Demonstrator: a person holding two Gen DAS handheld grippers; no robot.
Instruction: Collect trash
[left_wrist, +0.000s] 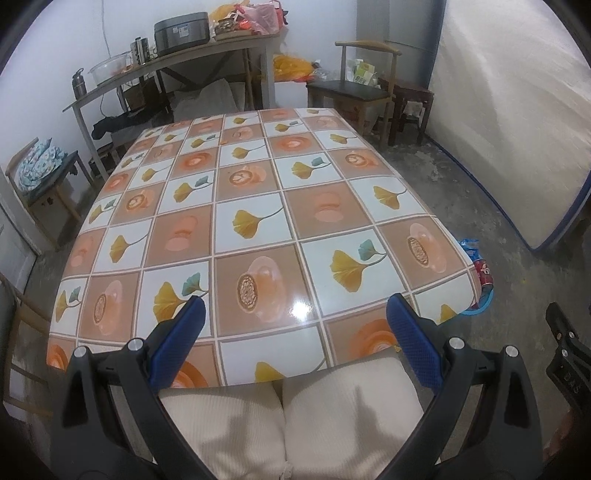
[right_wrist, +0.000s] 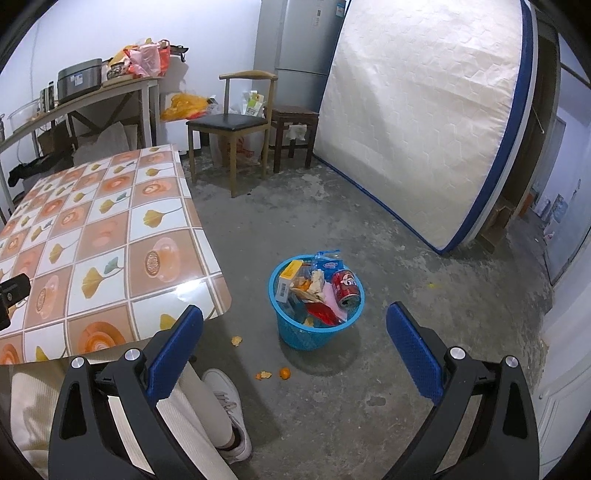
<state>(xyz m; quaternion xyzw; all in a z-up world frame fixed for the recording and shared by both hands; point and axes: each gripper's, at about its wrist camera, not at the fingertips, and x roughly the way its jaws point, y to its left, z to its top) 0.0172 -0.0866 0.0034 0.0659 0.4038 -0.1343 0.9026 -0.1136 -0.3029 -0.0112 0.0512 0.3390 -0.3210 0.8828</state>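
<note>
- Both grippers were spread wide and held nothing: my left gripper (left_wrist: 295, 314) hung above the near edge of the table (left_wrist: 258, 206), and my right gripper (right_wrist: 295, 325) hung over the bare floor (right_wrist: 424, 295) just past the table's near right corner.
- My left gripper's blue pads (left_wrist: 413, 343) framed the glossy tablecloth, a check of orange flower squares and white squares with yellow leaves; my cream-trousered legs (left_wrist: 295, 424) sat just under the table's near edge.
- Beside the table's near right corner, the blue basket (right_wrist: 295, 334) stood on the floor, apart from the table.
- Inside that basket lay the collected trash: a red can (right_wrist: 345, 288) leaning against the rim on the side away from the table, a yellow and white carton (right_wrist: 286, 277) on the side toward the table, and crumpled wrappers (right_wrist: 317, 291) between them.
- From the left wrist view, only a sliver of the basket and the can showed past the table's right edge.
- Three orange scraps (right_wrist: 284, 373) lay on the floor between the table's near corner and the basket, nearer to me than the basket, not touching it.
- My white shoe (right_wrist: 229, 406) rested on the floor below the table's near corner.
- Well beyond the table's far right corner stood a wooden chair (right_wrist: 229, 125), and a mattress (right_wrist: 424, 122) leaned upright farther off on that side.
</note>
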